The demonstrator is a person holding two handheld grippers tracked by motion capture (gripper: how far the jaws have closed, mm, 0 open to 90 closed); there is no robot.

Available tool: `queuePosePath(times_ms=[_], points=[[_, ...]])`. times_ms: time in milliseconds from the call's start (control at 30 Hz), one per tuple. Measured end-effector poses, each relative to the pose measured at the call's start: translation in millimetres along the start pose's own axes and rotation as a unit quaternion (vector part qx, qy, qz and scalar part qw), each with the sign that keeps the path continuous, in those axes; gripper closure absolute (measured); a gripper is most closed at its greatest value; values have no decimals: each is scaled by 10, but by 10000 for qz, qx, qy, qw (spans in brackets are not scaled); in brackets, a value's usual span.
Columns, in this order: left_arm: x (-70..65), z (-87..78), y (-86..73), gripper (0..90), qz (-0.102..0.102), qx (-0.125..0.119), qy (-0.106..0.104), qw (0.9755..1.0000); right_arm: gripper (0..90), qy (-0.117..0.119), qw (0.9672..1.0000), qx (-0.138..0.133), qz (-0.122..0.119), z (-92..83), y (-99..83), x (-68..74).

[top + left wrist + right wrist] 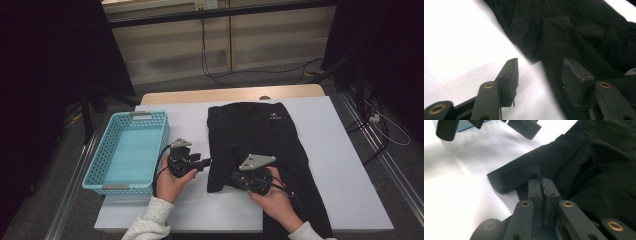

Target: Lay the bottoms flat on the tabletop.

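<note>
A black garment (265,145) lies on the white table (345,165), a small white logo (274,117) near its far end, too small to read. The right gripper (541,185) pinches its near-left hem. The left gripper (540,75) stands spread just beside that edge, holding nothing.

I see a black garment (260,145) with a small white logo near its top edge — lying on a white table cover (340,165). The basket (95,170) is light turquoise with a perforated wall, grey handles. Both grippers are black — brass-coloured rivets, grey top plates. Sleeves (150,225) pale grey.
</note>
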State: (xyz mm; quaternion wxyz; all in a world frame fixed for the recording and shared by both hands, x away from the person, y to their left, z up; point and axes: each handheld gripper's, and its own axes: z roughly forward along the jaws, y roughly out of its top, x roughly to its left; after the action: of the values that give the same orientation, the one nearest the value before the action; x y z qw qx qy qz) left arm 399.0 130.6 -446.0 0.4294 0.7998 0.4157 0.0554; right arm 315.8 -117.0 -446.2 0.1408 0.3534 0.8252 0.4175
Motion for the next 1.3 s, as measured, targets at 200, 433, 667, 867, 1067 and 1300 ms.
queuePosePath(times_ms=[200, 433, 667, 867, 1067, 1300], points=[[-27, 17, -18, 438, 9, 34, -94, 9999, 870, -182, 9994, -245, 169, -244, -14, -140], [-147, 112, -23, 434, 178, 196, -277, 9993, 869, -427, 9968, -347, 588, -355, -113, -341], [-277, 211, -28, 455, 317, 329, -446, 9980, 864, -577, 9959, -201, 669, -325, -203, -411], [-356, 327, -49, 475, 495, 273, -343, 9978, 856, -510, 9973, -69, 527, -268, -212, -359], [-472, 447, -47, 627, 672, 369, -376, 9963, 829, -342, 9986, -90, 387, -242, -181, -266], [-461, 393, -15, 885, 595, 473, -390, 9963, 863, -92, 9996, -144, 232, -265, -127, -174]])
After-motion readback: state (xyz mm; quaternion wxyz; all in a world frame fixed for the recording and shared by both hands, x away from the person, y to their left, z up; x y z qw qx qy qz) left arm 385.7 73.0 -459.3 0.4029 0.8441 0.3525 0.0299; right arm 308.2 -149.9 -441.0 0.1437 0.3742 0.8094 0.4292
